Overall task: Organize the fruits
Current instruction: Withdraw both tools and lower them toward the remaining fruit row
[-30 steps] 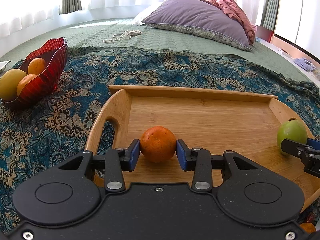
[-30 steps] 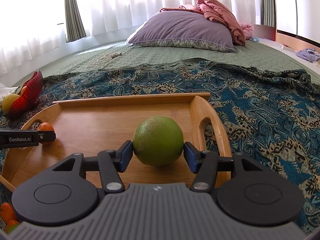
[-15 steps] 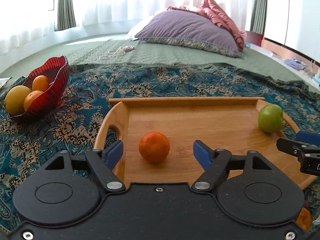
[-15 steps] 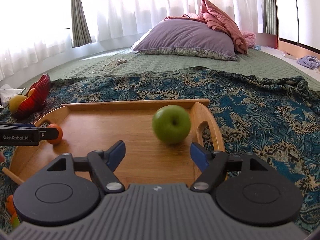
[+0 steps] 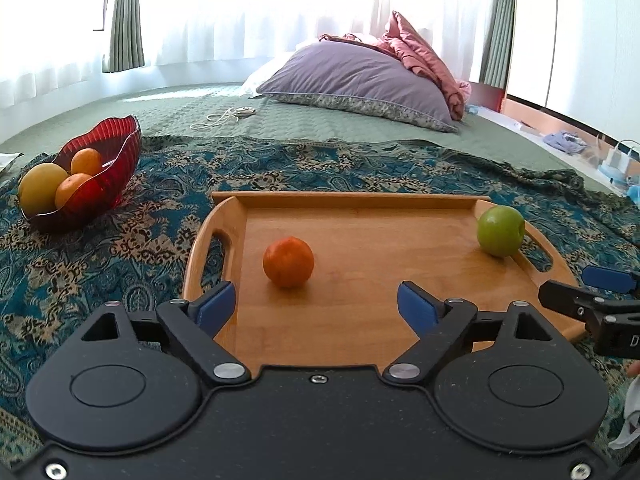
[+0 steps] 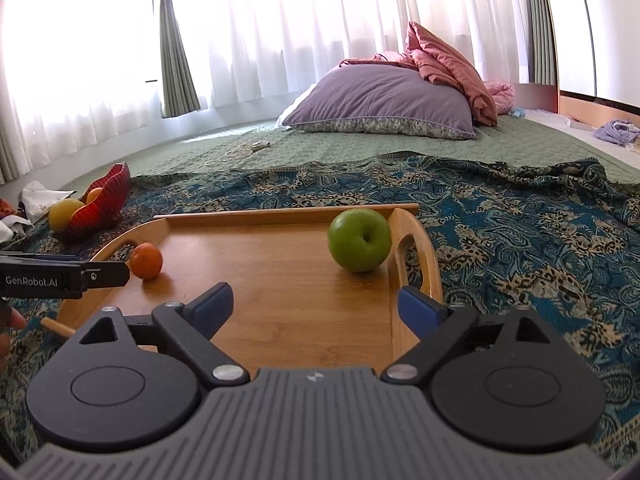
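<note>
Left claw (image 5: 316, 304): jaws wide, holding nothing, hovering over the near edge of the tray (image 5: 360, 200). Right claw (image 6: 316, 304): jaws wide, likewise holding nothing, over the tray's near right portion.

Task items: the orange (image 5: 288, 256) sits free on the tray floor toward its left side, apart from both claws. The apple (image 6: 359, 239) sits at the tray's right end, just beside the handle wall; whether it touches the wall cannot be told. A red bowl (image 5: 120, 148) with three more fruits stands on the blanket (image 5: 120, 240), well apart to the left. Small orange pieces show at the far left edge of the right view, too cut off to identify.

Risks noted:
- Both fruits are round and unrestrained on smooth wood. Any nudge from a claw tip is likely to set them rolling.
- The tray rests on a soft bed. Downward pressure at its rim may tilt it and send the orange toward the low side.
- The apple lies close to the handle cut-out; a sideways push could wedge it there or lift it over the low wall onto the blanket.
- The two claws work near one another over the tray; crossing paths risks a collision.
- The bowl is already well filled; a further fruit dropped in may dislodge another.
</note>
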Tool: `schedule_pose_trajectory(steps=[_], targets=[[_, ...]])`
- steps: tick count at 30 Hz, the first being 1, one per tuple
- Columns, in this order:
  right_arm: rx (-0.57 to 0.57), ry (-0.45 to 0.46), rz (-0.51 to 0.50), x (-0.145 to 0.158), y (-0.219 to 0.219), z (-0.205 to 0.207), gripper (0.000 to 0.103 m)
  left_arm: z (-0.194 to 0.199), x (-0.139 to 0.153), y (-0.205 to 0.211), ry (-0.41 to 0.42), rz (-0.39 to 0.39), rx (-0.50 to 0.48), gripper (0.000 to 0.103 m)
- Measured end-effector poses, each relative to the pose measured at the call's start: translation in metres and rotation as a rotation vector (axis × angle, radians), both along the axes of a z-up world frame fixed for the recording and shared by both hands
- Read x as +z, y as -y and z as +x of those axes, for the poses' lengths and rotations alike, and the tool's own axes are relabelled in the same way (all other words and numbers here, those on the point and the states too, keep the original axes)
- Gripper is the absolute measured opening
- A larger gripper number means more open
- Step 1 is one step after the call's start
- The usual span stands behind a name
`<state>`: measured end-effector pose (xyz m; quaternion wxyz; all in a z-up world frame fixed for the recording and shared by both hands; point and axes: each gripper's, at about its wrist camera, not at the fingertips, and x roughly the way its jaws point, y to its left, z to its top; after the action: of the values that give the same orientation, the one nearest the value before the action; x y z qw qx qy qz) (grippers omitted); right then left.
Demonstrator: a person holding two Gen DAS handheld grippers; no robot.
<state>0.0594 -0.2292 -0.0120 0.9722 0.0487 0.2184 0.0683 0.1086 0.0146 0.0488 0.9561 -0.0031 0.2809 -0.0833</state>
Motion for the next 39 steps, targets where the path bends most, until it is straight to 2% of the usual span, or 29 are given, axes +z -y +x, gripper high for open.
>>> schedule_pose_trajectory(steps=[6, 19, 29, 39], targets=[[0.023, 0.035, -0.015, -0.004, -0.004, -0.021, 0.103, -0.021, -0.003, 0.001, 0.024, 0.031, -0.014, 0.093], [0.025, 0.08, -0.08, -0.013, -0.011, -0.056, 0.103, -0.05, -0.019, 0.0, 0.022, 0.051, -0.016, 0.095], [0.054, 0.067, -0.112, -0.023, -0.02, -0.069, 0.103, -0.066, -0.027, 0.001, 0.036, 0.073, -0.039, 0.097], [0.084, 0.046, -0.142, -0.035, -0.032, -0.074, 0.103, -0.074, -0.036, -0.001, 0.034, 0.081, -0.019, 0.098]])
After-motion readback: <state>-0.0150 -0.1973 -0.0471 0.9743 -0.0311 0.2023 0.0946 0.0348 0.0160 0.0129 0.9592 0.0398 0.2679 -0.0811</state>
